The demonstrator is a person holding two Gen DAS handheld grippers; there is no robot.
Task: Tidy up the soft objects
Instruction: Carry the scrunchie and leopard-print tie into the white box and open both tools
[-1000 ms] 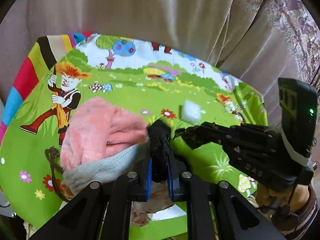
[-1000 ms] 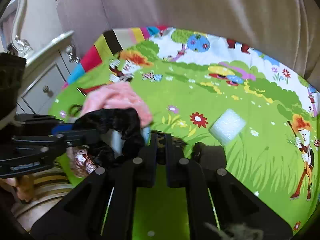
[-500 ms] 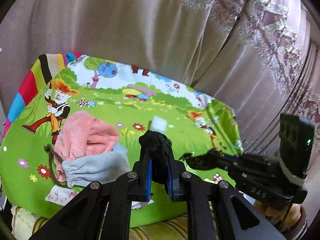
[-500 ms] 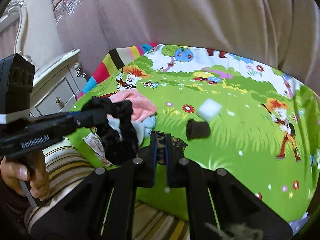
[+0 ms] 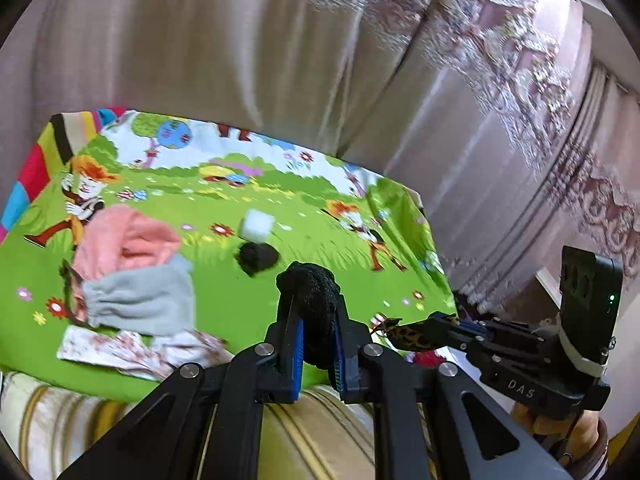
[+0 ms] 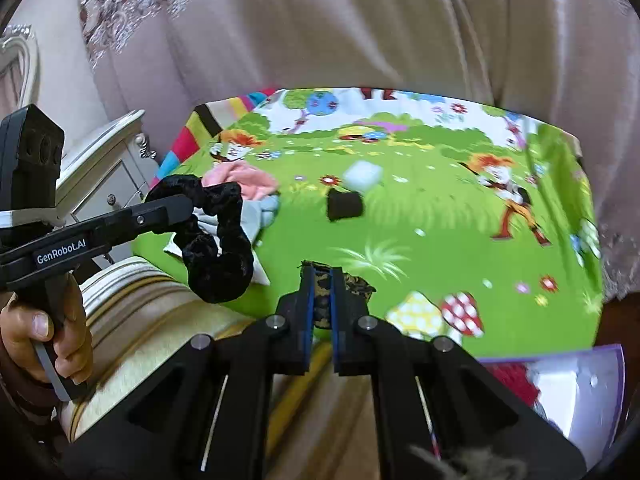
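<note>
Gripping a black scrunchie [image 5: 308, 296], the left gripper [image 5: 316, 320] hangs past the cartoon mat's [image 5: 224, 304] near edge; the right gripper [image 6: 321, 280] pinches a leopard-print scrunchie [image 6: 352, 282].

The black scrunchie [image 6: 218, 240] hanging at left of the right wrist view looks like crushed velvet, with a faint sheen on its folds. The leopard-print scrunchie [image 6: 322, 300] at lower centre is thin printed cloth. In the left wrist view, the cartoon-printed mat [image 5: 240, 288] is smooth, with saturated colour and a slight gloss. On it at left, the pink garment [image 5: 124, 236] looks fluffy and plush, and the grey cloth [image 5: 140, 300] below it is a soft, matt knit. The curtain [image 5: 248, 52] across the top is satiny, shiny fabric with lace-like patterned trim. The left gripper [image 5: 316, 332] is matt black plastic with silver metal rivets and blue pads [image 5: 297, 356].
</note>
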